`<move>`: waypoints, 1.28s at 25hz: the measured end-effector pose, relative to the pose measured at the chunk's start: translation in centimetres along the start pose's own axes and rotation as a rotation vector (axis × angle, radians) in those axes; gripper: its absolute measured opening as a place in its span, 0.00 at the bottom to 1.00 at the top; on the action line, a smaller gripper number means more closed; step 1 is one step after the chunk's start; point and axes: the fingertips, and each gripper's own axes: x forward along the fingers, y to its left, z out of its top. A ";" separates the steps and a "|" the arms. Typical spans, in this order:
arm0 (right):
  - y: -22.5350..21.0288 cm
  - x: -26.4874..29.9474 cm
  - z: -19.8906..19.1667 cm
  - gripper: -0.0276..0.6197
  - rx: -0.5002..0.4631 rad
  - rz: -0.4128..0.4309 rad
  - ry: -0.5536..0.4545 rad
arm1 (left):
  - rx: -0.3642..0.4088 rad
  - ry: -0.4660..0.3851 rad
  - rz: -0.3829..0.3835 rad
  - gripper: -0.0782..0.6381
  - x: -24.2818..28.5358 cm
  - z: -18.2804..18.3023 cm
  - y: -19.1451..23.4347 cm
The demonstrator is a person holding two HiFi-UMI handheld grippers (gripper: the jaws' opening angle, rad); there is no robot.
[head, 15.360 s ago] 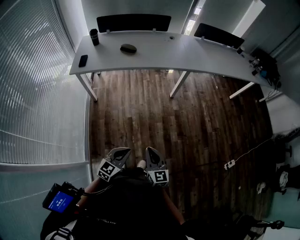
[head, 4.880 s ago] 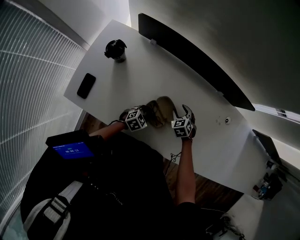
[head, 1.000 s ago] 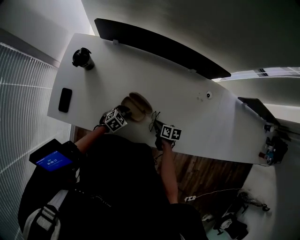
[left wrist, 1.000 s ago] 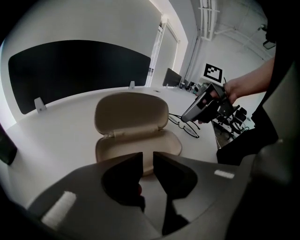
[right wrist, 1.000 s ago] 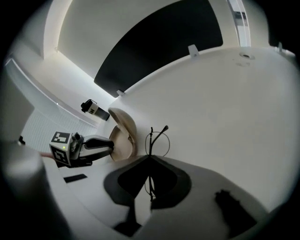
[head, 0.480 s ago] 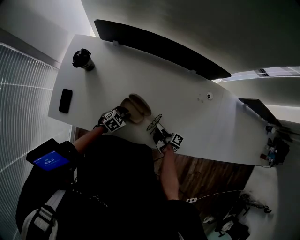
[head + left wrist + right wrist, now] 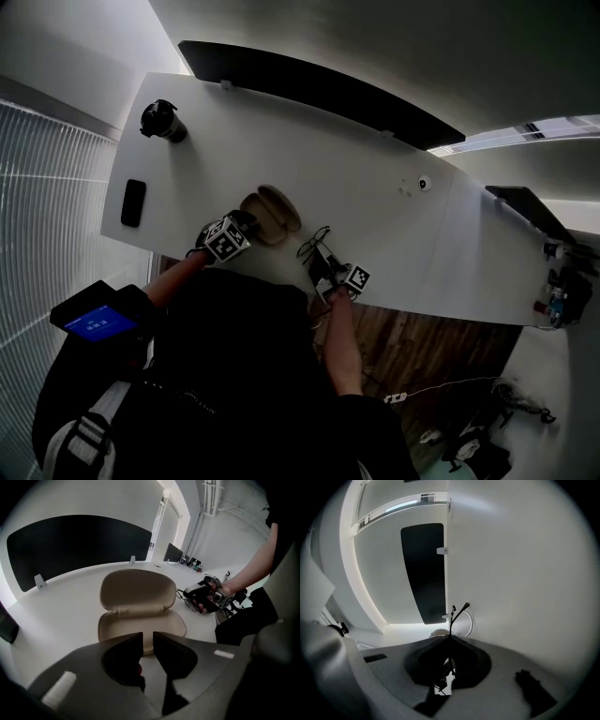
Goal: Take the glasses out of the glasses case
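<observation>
A beige glasses case lies open on the white table, with its lid tipped up and its tray bare. My left gripper is shut on the near rim of the case, and it shows at the case's left end in the head view. The black thin-framed glasses are out of the case, just to its right above the table's front edge. My right gripper is shut on them. A lens ring and a temple stick out past its closed tips.
A black phone lies near the table's left edge and a black lidded cup stands at the far left corner. A long black divider panel runs along the back. A small round fitting sits to the right. Wooden floor lies below the front edge.
My right gripper has rolled over with the glasses in it and drifted slightly right, along the front edge. The left gripper and the case have kept still.
</observation>
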 end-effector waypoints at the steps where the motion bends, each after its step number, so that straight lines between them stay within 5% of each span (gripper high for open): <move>1: 0.0 0.0 0.0 0.07 -0.010 -0.013 0.007 | -0.004 0.000 0.004 0.22 0.0 0.0 0.0; 10: -0.7 -0.2 0.1 0.07 -0.049 -0.098 0.024 | -0.014 0.001 0.022 0.21 -0.2 -0.3 -0.3; 19: -1.3 1.5 0.7 0.07 0.016 -0.181 -0.028 | -0.014 0.009 0.023 0.21 -0.2 -0.6 -0.3; 24: -0.4 2.4 0.9 0.07 -0.041 -0.264 -0.021 | -0.016 -0.010 0.020 0.22 -0.2 -0.4 -0.4; 32: 0.5 2.5 1.3 0.18 -0.091 -0.357 -0.033 | -0.022 -0.055 0.012 0.22 -0.7 0.2 -0.6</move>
